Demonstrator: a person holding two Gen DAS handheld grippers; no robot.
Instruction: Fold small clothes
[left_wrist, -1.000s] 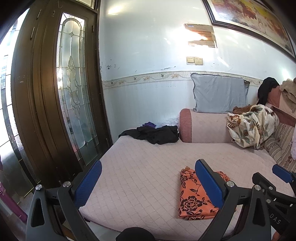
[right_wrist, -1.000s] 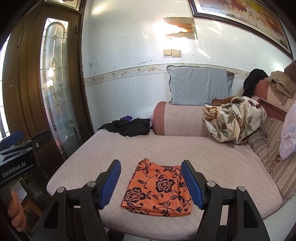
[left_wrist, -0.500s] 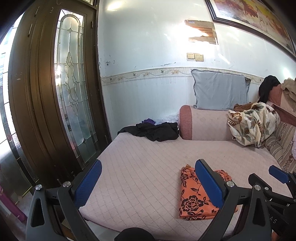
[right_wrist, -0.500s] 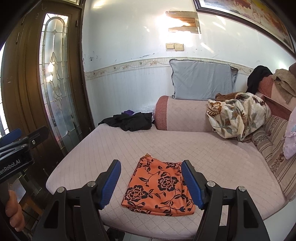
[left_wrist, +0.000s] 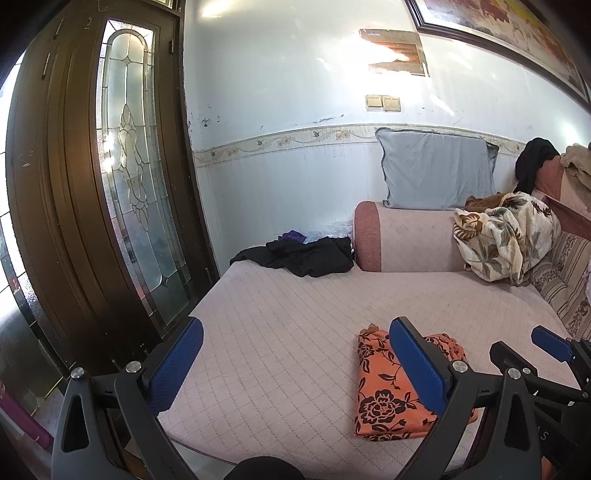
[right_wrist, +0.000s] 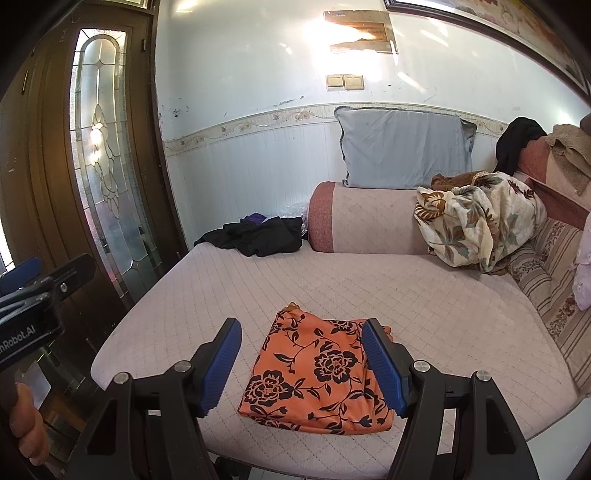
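Folded orange cloth w/ black flower print (right_wrist: 319, 373) lies lower centre on pale quilted sofa seat (right_wrist: 424, 295). Right tongs (right_wrist: 301, 363) spread above it, empty. Left tongs (left_wrist: 295, 363) spread, empty, cloth at right.

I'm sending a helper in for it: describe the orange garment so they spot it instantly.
Start at the pink quilted daybed beside the glass-panelled door. Near its front edge lies the orange cloth, folded flat. Unlike the crumpled black clothes at the back, it carries black flowers.

Framed picture (right_wrist: 517, 22) cut off at top edge
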